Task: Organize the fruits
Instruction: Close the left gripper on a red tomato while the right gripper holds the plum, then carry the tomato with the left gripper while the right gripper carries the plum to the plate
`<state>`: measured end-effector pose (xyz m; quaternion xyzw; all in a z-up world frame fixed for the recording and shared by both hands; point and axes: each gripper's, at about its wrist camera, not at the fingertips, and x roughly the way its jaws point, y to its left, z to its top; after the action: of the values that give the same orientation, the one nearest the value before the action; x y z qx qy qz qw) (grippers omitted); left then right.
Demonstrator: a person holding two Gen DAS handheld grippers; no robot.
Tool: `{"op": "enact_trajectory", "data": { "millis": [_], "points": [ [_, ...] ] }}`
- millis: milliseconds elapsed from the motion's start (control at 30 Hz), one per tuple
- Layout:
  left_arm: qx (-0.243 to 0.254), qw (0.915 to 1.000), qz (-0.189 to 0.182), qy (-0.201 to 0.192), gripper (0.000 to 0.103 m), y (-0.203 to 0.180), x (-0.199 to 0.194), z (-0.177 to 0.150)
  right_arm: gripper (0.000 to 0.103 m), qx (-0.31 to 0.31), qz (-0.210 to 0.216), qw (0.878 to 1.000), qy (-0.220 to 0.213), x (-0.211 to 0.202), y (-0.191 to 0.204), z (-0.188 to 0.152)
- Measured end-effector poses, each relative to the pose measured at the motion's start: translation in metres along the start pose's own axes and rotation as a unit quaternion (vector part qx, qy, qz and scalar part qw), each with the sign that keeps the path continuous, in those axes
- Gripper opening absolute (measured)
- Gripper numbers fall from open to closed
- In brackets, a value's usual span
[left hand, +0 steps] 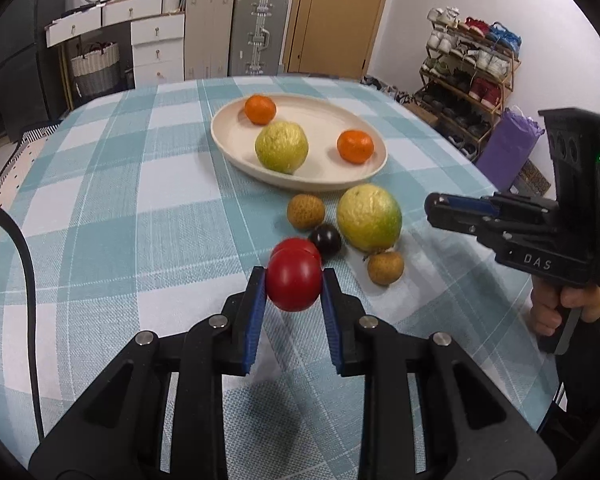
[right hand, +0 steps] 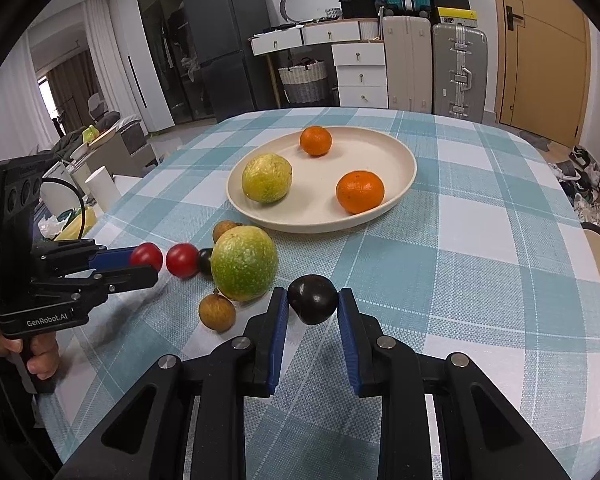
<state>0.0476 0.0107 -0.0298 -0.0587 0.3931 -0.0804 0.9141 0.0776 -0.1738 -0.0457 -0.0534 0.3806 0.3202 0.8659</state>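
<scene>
We hold a red tomato (left hand: pixel 293 280) pinched between the blue pads of the left gripper (left hand: pixel 293 286), the jaws closed onto its two sides; it looks lifted a little off the checked cloth of the bench (left hand: pixel 100 208). A second red tomato (left hand: pixel 296 245) sits just behind it on the cloth, touching or nearly touching a dark plum (left hand: pixel 325 241). The right gripper (right hand: pixel 313 300) pinches another dark plum (right hand: pixel 313 299), jaws pressed on its flanks, above the cloth towards the near edge of the bench.

All these fruits are close to round, so we cannot give any of them a clear long axis or heading.

Near the middle of the bench a cream plate (right hand: pixel 406 184) lies flat, its long side running across the left view. It carries a yellow-green guava (right hand: pixel 266 178) and two tangerines, one at the far rim (right hand: pixel 316 141) and one nearer (right hand: pixel 360 192), all well apart from each other.

Between the plate and the near edge a larger green guava (right hand: pixel 244 263) rests on the cloth. A small brown longan (right hand: pixel 217 312) lies just beside it on the near side, and another longan (right hand: pixel 225 229) sits on its plate side.
</scene>
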Motion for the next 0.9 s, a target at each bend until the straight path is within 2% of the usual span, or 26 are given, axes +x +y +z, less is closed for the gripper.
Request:
{"op": "enact_trajectory", "data": {
  "millis": [133,300,633,900],
  "points": [
    [0.001,0.9995,-0.003,-0.033,0.024,-0.002,-0.013,0.009,0.026,0.004,0.0,1.0,-0.013,-0.006,0.001,0.004],
    [-0.002,0.9986,0.003,-0.052,0.024,-0.002,-0.021,0.019,0.026,0.008,0.002,1.0,-0.025,-0.013,0.001,0.01],
    [-0.002,0.9978,0.022,-0.063,0.024,-0.004,-0.019,0.034,0.026,0.013,0.004,0.999,-0.04,-0.02,0.002,0.022],
    [0.004,0.9981,0.024,-0.057,0.024,-0.006,-0.009,0.047,0.026,0.016,0.007,0.999,-0.038,-0.014,-0.001,0.034]
  ]
}}
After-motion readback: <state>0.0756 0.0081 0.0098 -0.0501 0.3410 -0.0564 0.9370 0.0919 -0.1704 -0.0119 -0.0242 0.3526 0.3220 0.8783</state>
